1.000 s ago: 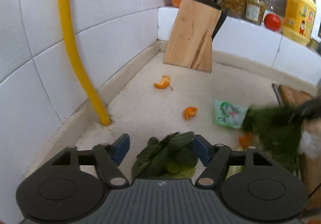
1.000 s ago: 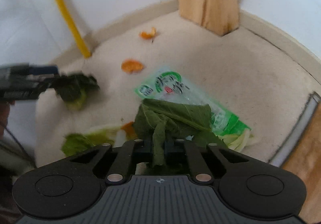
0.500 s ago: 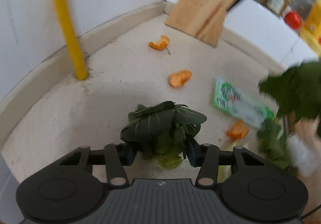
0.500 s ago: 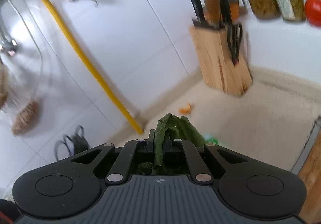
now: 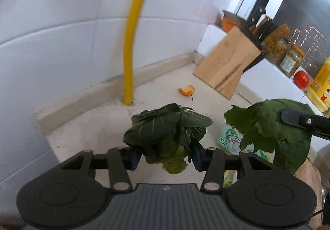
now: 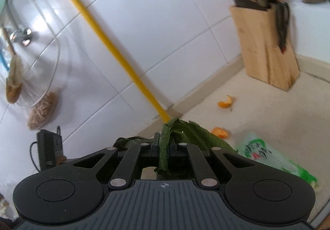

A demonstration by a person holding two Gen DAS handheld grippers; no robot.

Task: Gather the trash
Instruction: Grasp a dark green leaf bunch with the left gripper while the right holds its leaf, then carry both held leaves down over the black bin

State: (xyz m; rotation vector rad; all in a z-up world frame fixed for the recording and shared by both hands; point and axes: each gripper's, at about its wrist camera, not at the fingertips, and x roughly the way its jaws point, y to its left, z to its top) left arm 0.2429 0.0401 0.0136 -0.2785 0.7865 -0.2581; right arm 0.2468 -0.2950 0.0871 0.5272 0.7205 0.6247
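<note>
Greens lifted off the tabletop (image 5: 86, 126), one clump in each gripper.
Left gripper (image 5: 166, 155) has its jaws clamped on a leafy bunch (image 5: 165, 126); right gripper (image 6: 164, 147) pinches a flat leaf (image 6: 165, 153) with jaws nearly shut. Below lie two orange peels (image 6: 225, 103), a green wrapper (image 6: 266, 153) and open pale surface; white tiled wall (image 5: 61, 48), yellow pipe (image 5: 132, 44), knife block (image 6: 266, 48) behind.
</note>
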